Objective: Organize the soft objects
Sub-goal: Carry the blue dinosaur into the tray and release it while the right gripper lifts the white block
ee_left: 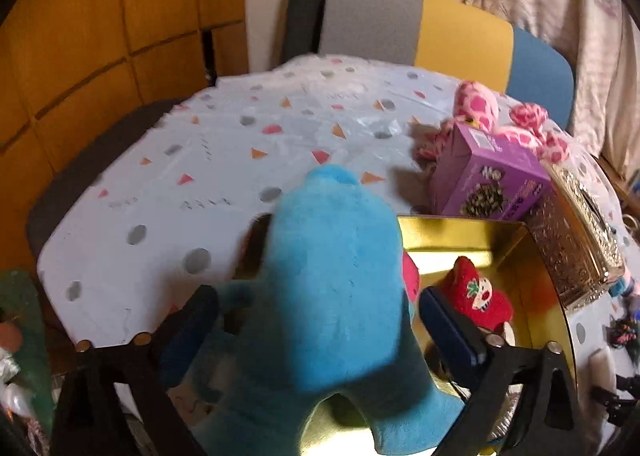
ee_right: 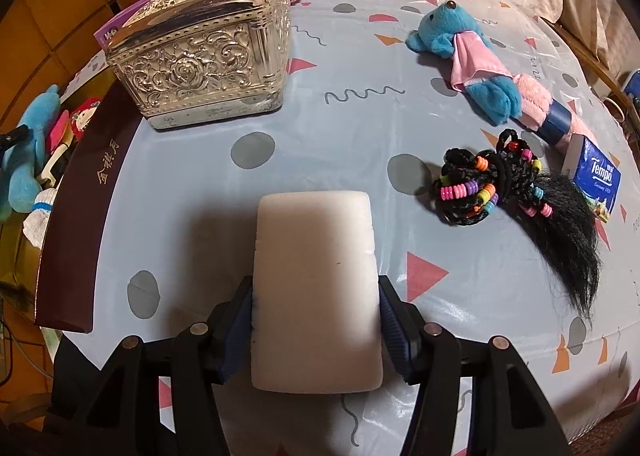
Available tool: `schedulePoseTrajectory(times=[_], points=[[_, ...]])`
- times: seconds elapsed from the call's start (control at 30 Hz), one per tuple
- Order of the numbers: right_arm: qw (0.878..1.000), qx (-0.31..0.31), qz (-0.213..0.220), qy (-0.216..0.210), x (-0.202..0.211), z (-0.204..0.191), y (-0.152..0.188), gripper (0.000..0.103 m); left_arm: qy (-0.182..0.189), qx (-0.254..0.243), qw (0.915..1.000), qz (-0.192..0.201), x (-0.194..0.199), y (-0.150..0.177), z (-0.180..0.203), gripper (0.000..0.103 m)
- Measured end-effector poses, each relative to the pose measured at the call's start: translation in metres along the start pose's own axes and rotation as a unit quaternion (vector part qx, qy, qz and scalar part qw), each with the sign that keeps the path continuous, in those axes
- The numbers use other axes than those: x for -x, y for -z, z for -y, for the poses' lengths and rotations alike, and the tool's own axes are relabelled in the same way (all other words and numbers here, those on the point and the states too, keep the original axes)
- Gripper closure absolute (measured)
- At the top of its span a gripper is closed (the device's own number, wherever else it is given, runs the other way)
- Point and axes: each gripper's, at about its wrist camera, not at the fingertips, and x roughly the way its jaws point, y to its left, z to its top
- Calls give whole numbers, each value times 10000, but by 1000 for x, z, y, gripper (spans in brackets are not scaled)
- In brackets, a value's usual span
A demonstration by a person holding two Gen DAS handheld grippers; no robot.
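Soft toys, boxes and small items, counted

Two blue plush toys: a large blue plush animal (ee_left: 332,288) and a small blue plush bear in a pink cloth (ee_right: 460,52). One pink spotted plush toy (ee_left: 480,108), one red plush doll (ee_left: 476,296), one white foam block (ee_right: 316,288), one beaded black hairpiece (ee_right: 504,184), one blue tissue packet (ee_right: 598,176), one embossed silver metal box (ee_right: 200,60), one purple cardboard box (ee_left: 492,180).

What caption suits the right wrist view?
Right gripper clamps a white foam block above the patterned blue tablecloth, beside an ornate silver box.
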Motion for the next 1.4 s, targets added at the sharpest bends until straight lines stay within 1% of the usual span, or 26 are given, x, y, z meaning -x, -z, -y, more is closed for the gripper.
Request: schedulePoseTrajectory(times=[0.1, 0.13, 0.3, 0.47, 0.57, 0.67, 0.8, 0.87, 1.0, 1.17, 1.27, 1.4], points=[[10000, 12, 15, 43, 0, -2, 0, 44, -228, 2, 9995, 236, 17, 0, -1, 0], [10000, 9, 27, 56, 0, -2, 0, 44, -255, 77, 9991, 316, 25, 2, -3, 0], [9998, 6, 111, 157, 3, -5, 2, 46, -182, 331, 9982, 455, 51, 16, -4, 0], [9998, -29, 48, 181, 8, -9, -1, 47, -84, 463, 9973, 556, 74, 32, 5, 0], [9997, -68, 203, 135, 19, -13, -6, 47, -87, 468, 9974, 539, 79, 38, 9, 0], [9993, -23, 379, 7, 34, -22, -13, 47, -107, 383, 9980, 497, 82, 47, 15, 0], [9978, 157, 592, -255, 54, -42, -23, 47, -216, 298, 9968, 704, 91, 56, 20, 0], [9961, 339, 720, -392, 63, -59, -30, 47, -199, 345, 9968, 695, 91, 58, 19, 0], [9911, 731, 926, -624, 78, -93, -41, 47, -301, 437, 9965, 645, 90, 60, 16, 0], [9859, 1048, 923, -918, 77, -128, -54, 47, -407, 541, 9952, 710, 93, 62, 10, 0], [9836, 1178, 909, -1016, 74, -145, -55, 47, -464, 612, 9940, 775, 95, 62, 5, 0], [9806, 1261, 925, -1179, 72, -162, -63, 47, -462, 857, 9924, 746, 94, 63, -8, 0]])
